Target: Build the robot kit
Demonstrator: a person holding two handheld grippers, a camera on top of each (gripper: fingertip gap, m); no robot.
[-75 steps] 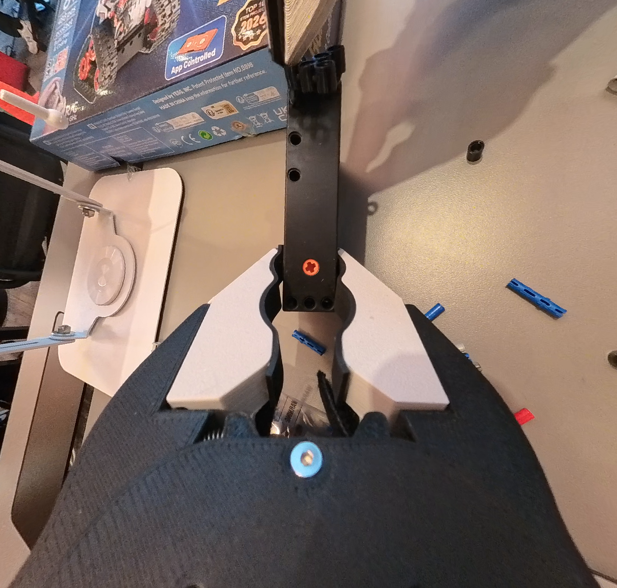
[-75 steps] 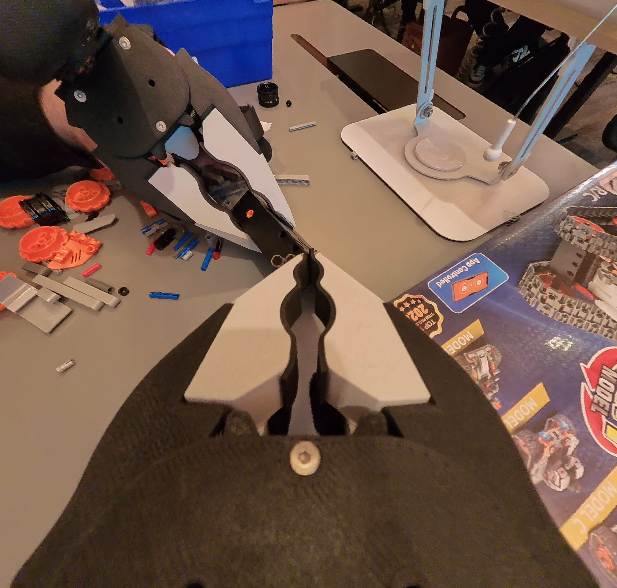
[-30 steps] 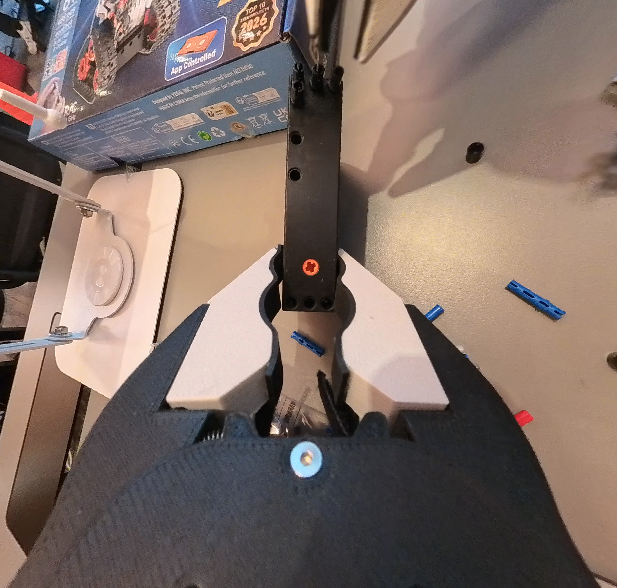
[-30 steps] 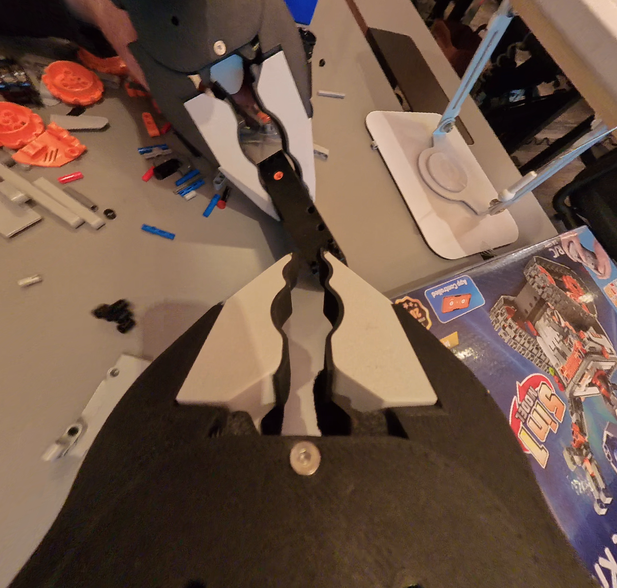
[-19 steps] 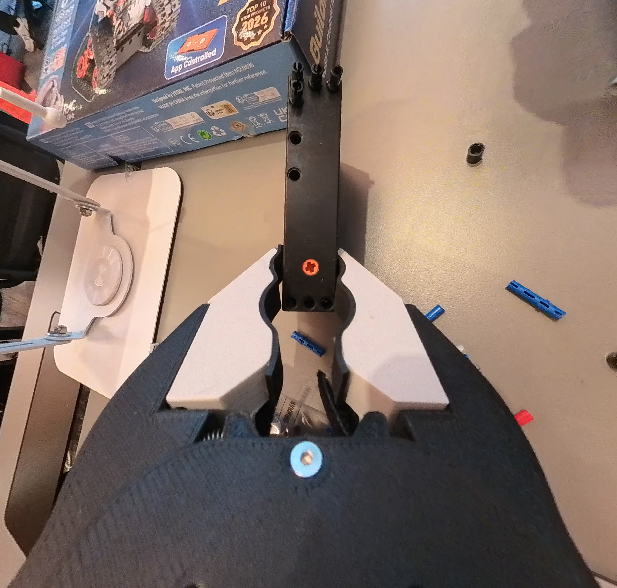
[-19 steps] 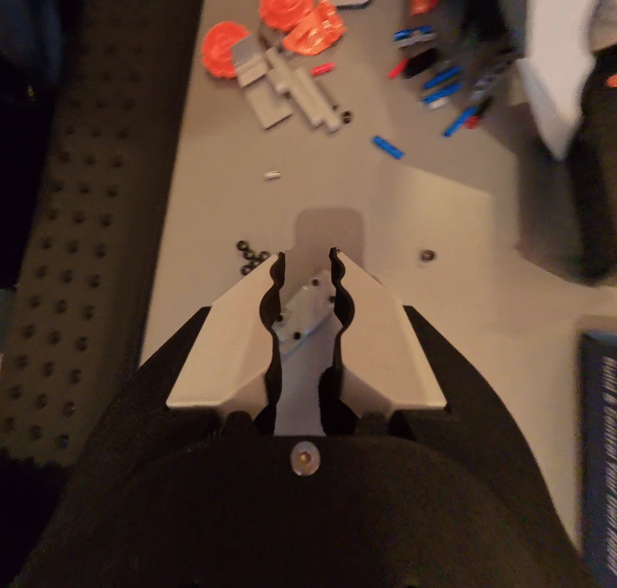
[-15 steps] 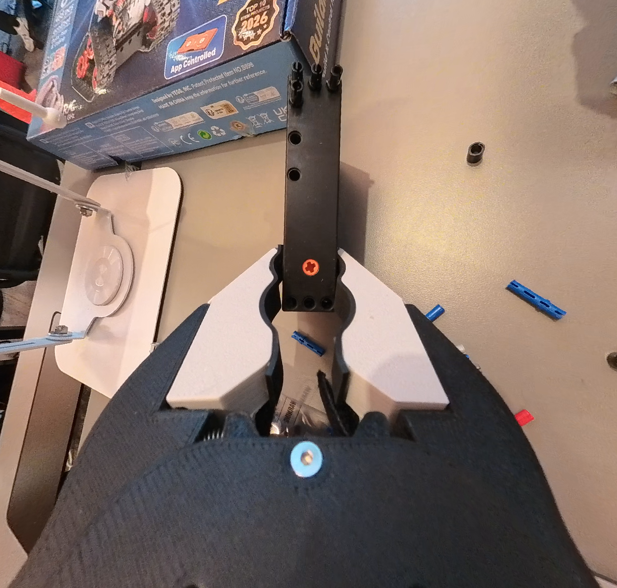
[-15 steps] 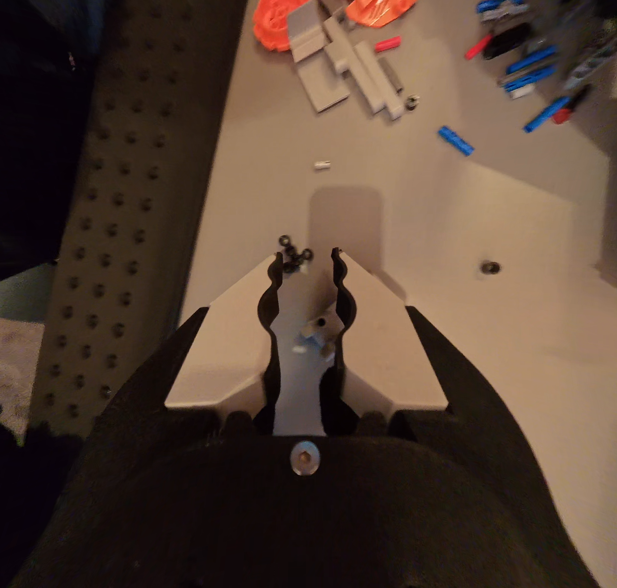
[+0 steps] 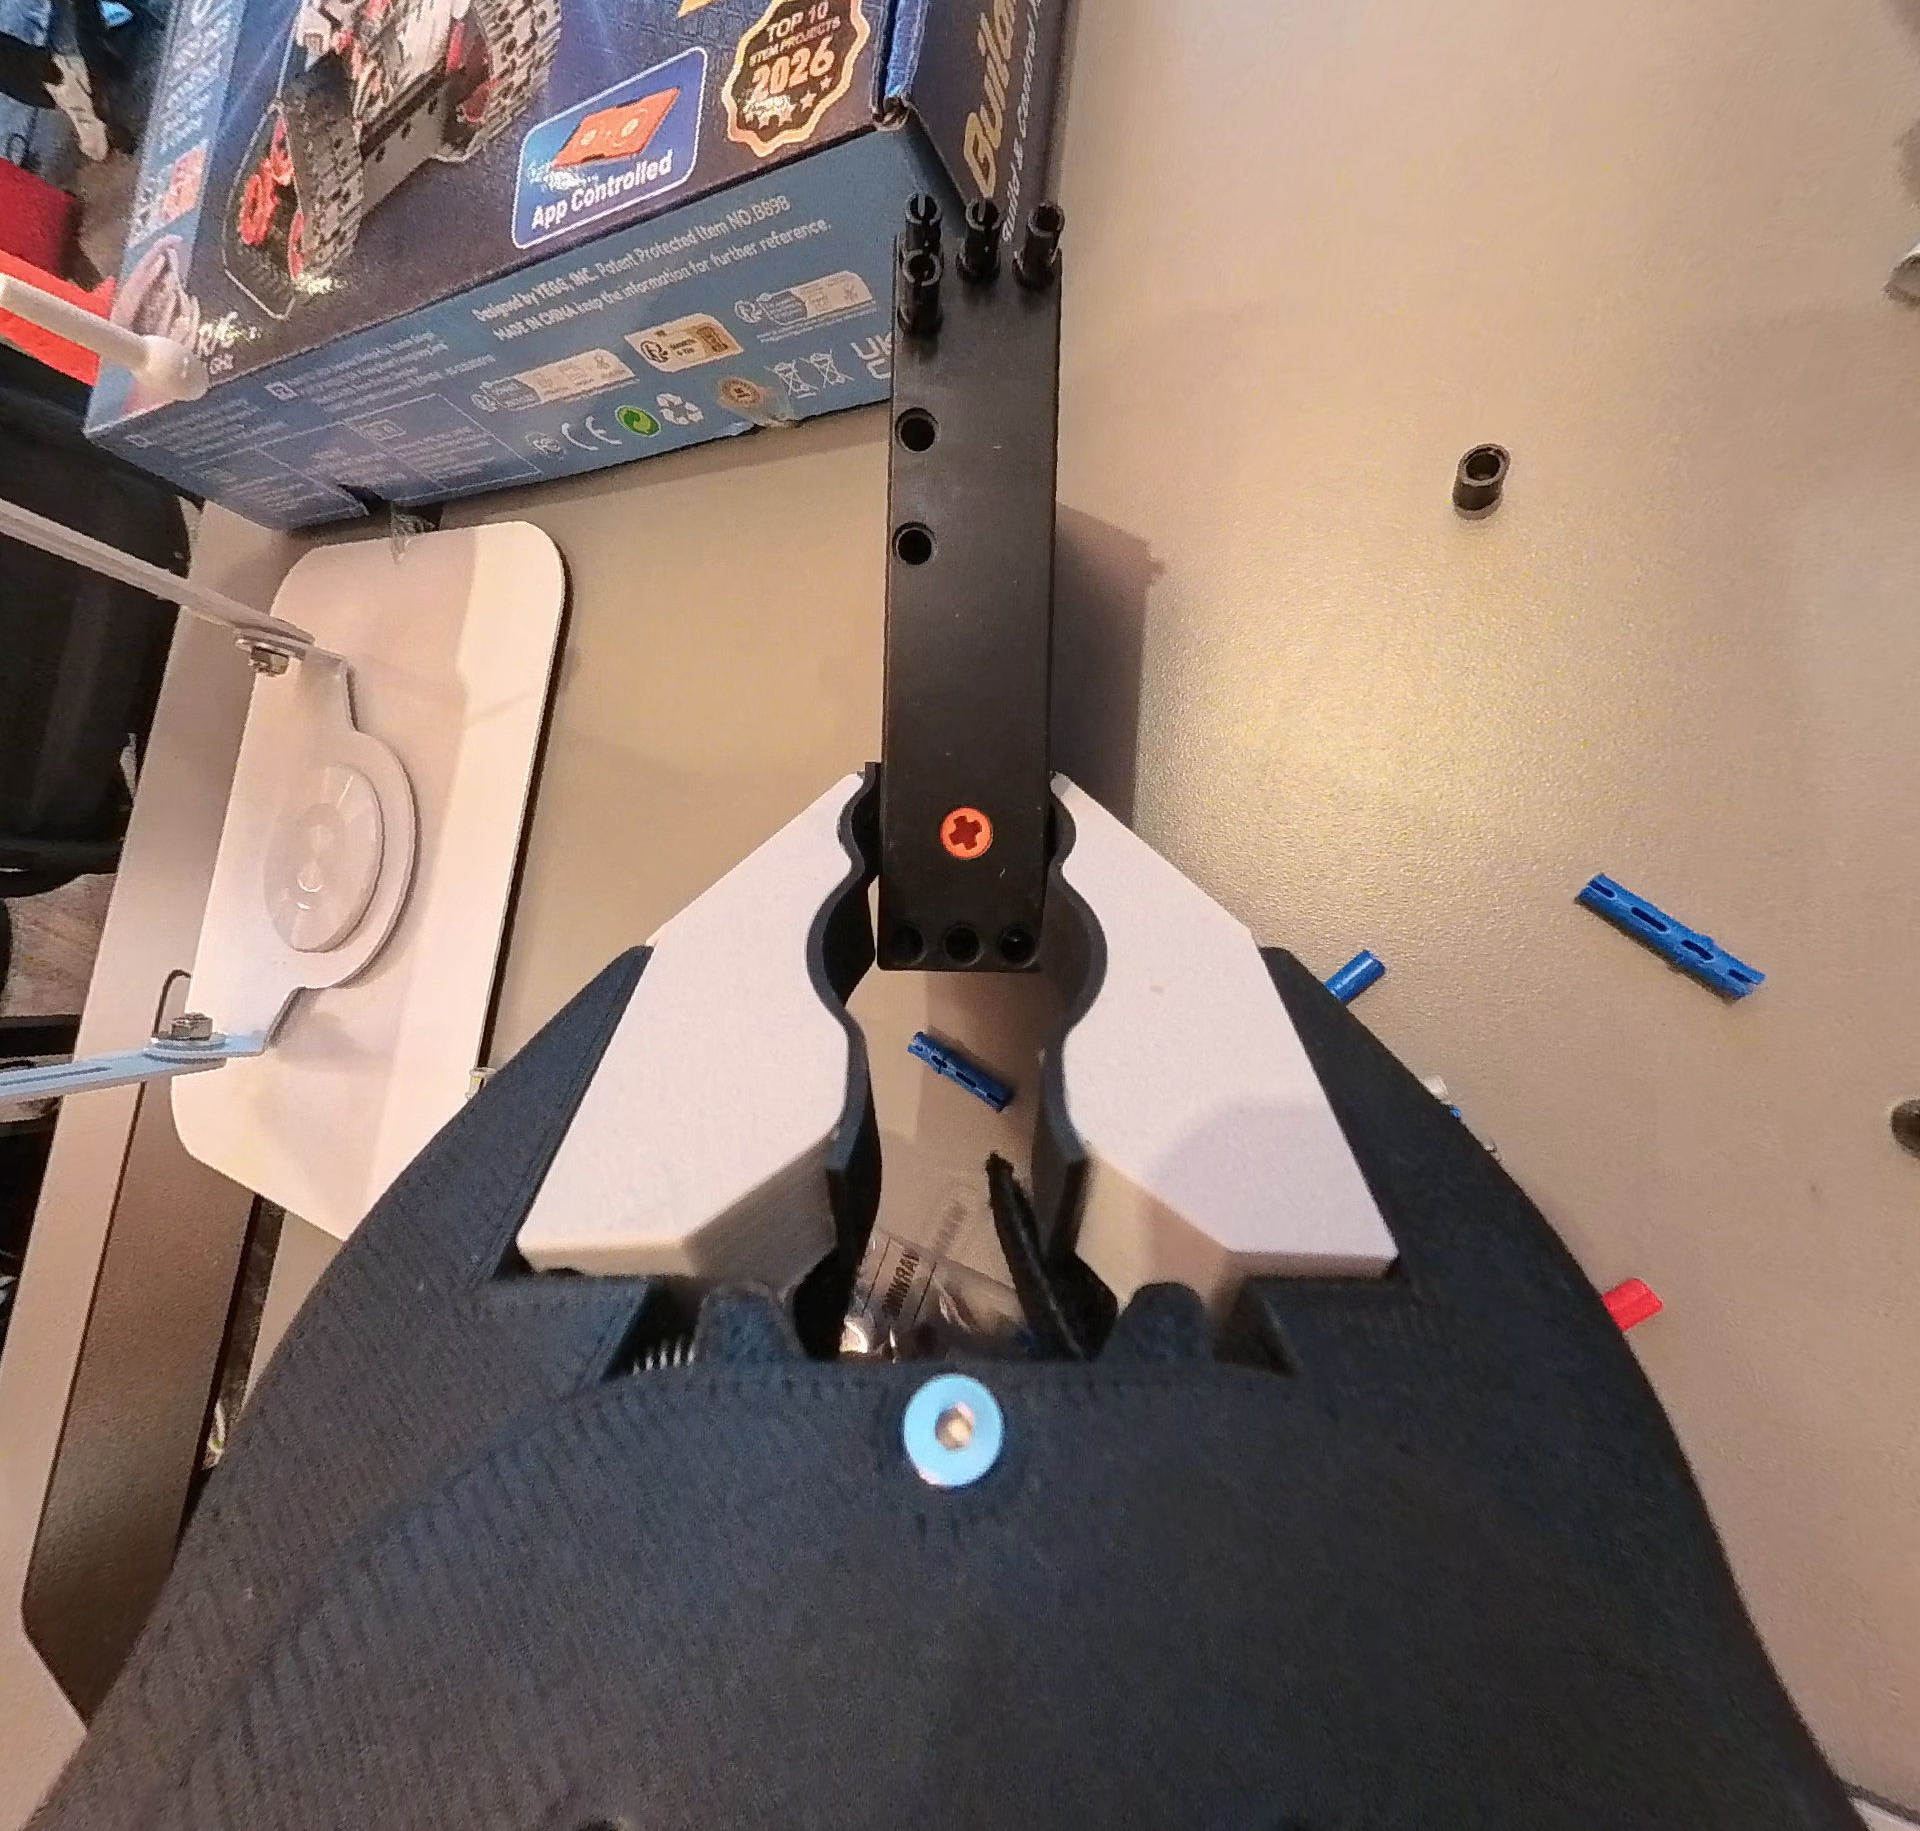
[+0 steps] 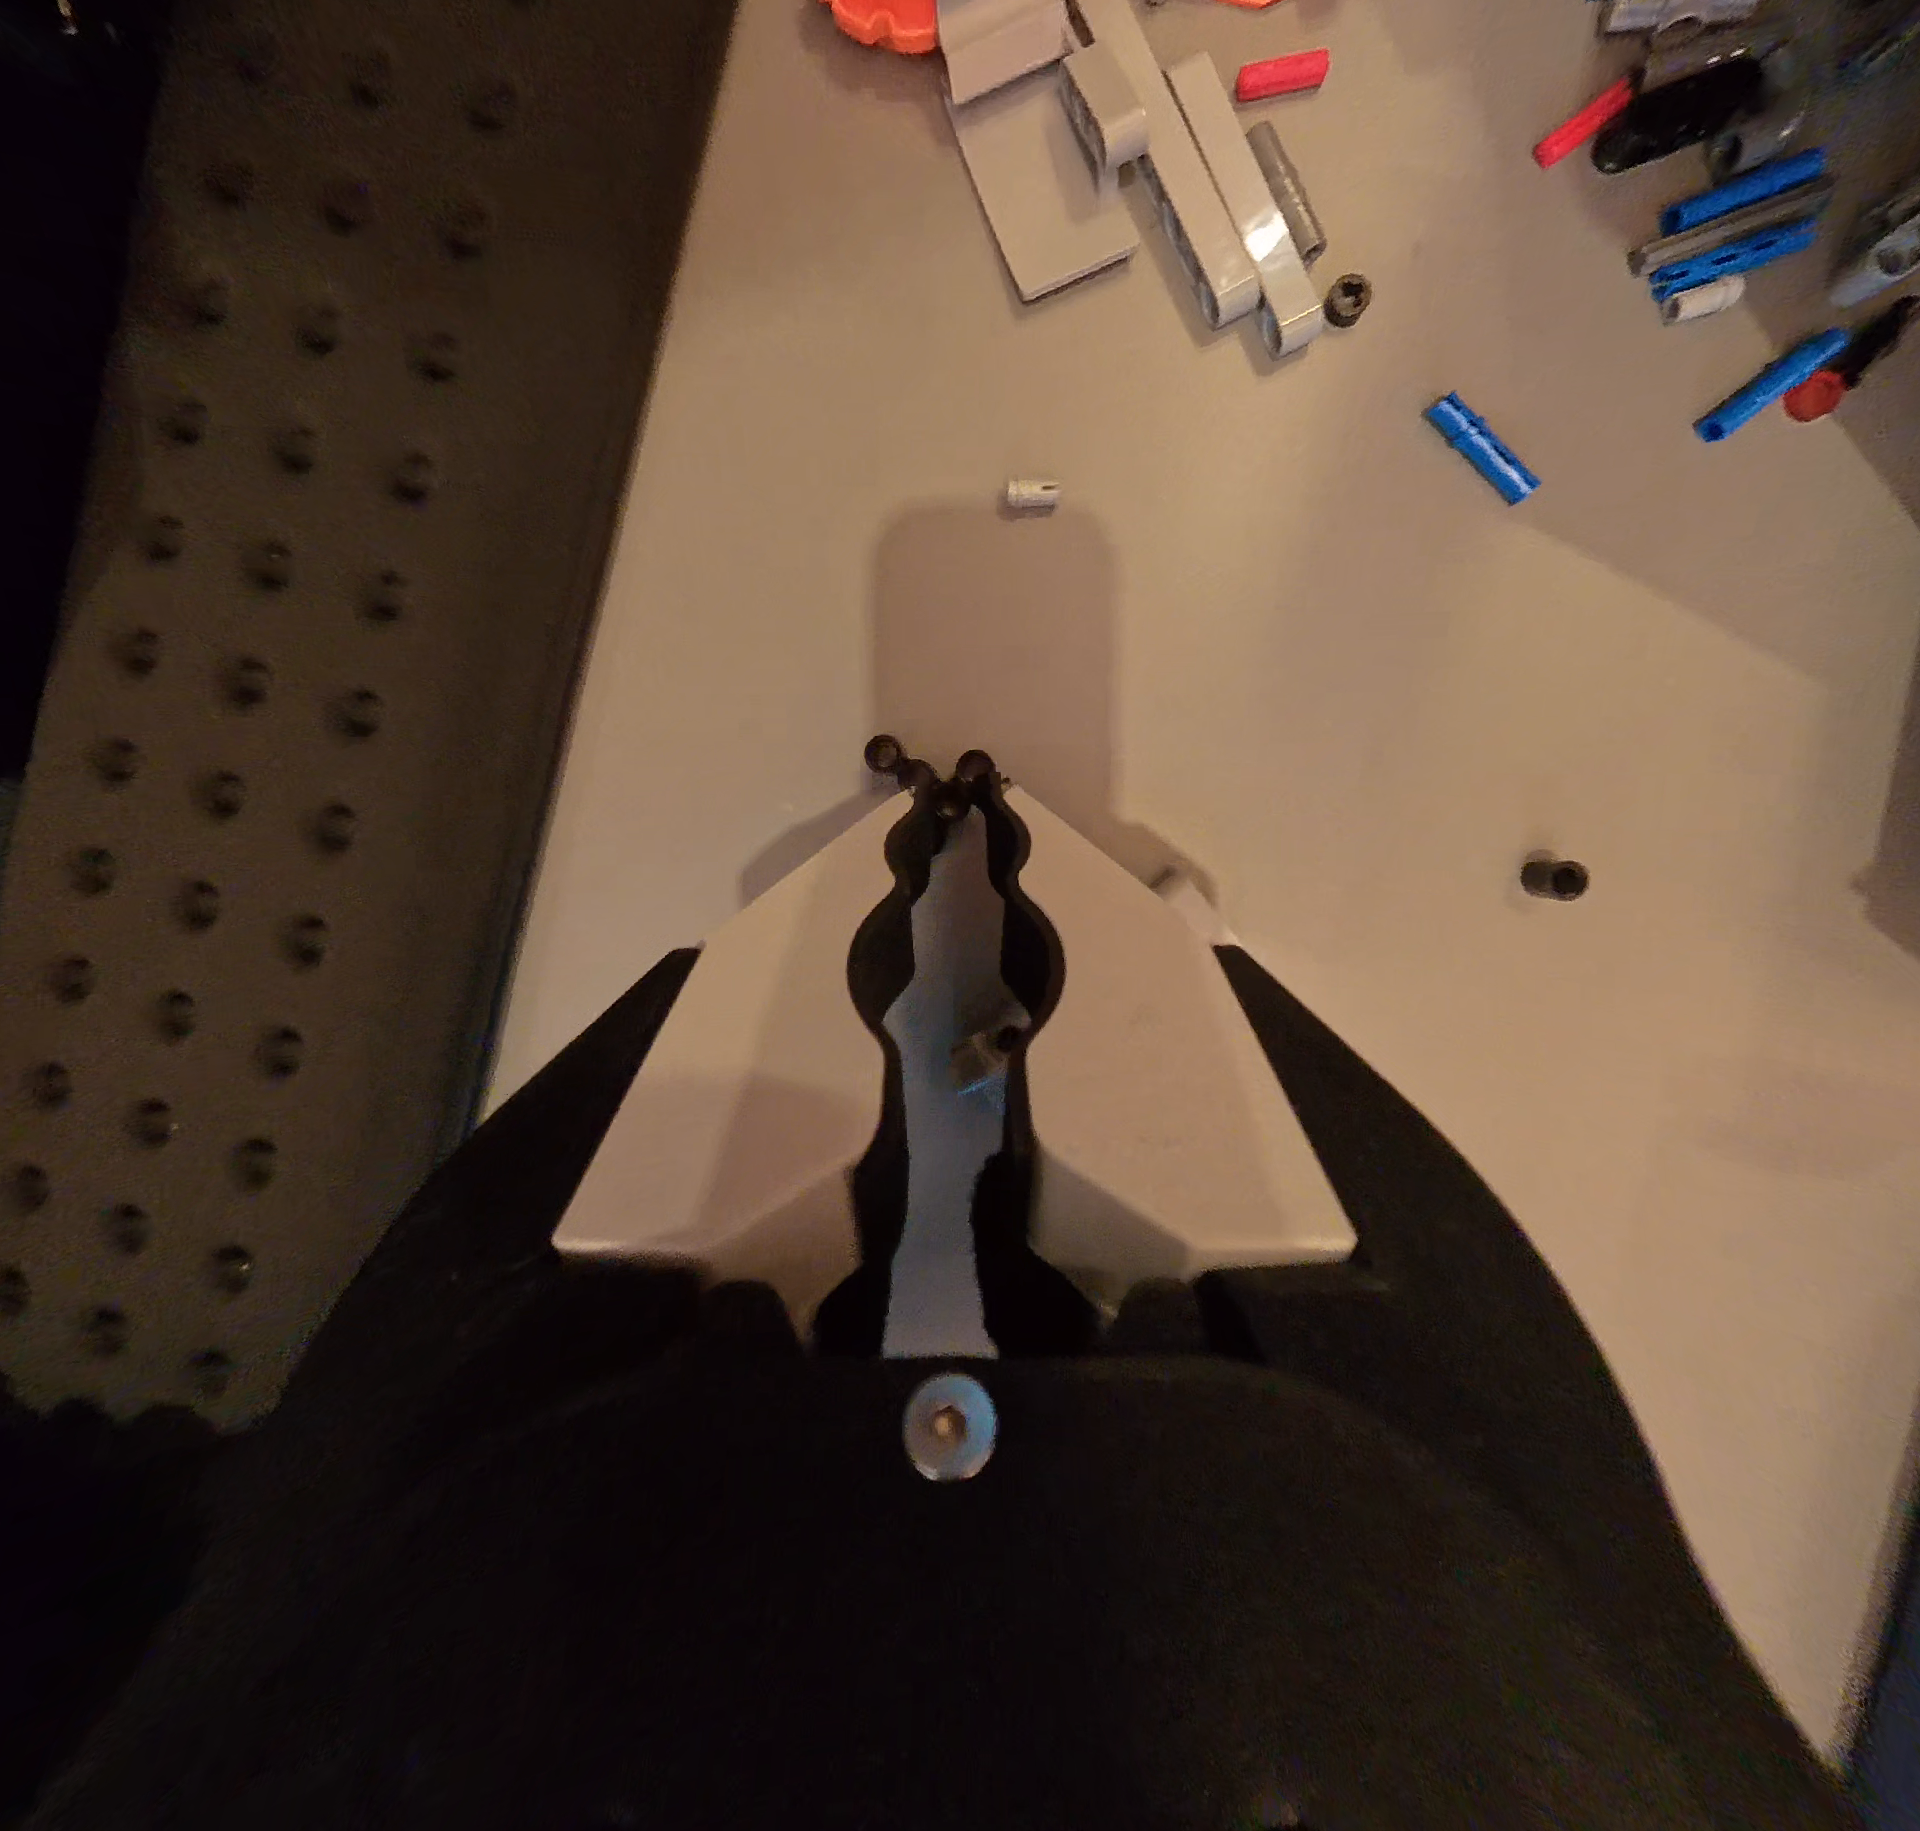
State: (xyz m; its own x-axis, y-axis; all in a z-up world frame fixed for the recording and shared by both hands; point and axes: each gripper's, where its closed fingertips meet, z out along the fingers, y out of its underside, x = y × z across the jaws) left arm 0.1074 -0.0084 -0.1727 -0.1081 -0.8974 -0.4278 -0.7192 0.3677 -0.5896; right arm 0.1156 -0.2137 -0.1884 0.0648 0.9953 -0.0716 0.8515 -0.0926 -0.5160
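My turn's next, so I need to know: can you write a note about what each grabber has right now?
Left gripper: shut on the black beam, held above the table; three black pins stick out of its far end, near the blue box.
Right gripper: tips pinched on a black pin cluster at the table.
Grey beams and a blue pin lie loose beyond.

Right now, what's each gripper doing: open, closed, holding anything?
Left gripper: closed on the long black block.
Right gripper: closed on a small cluster of black pins at its fingertips.
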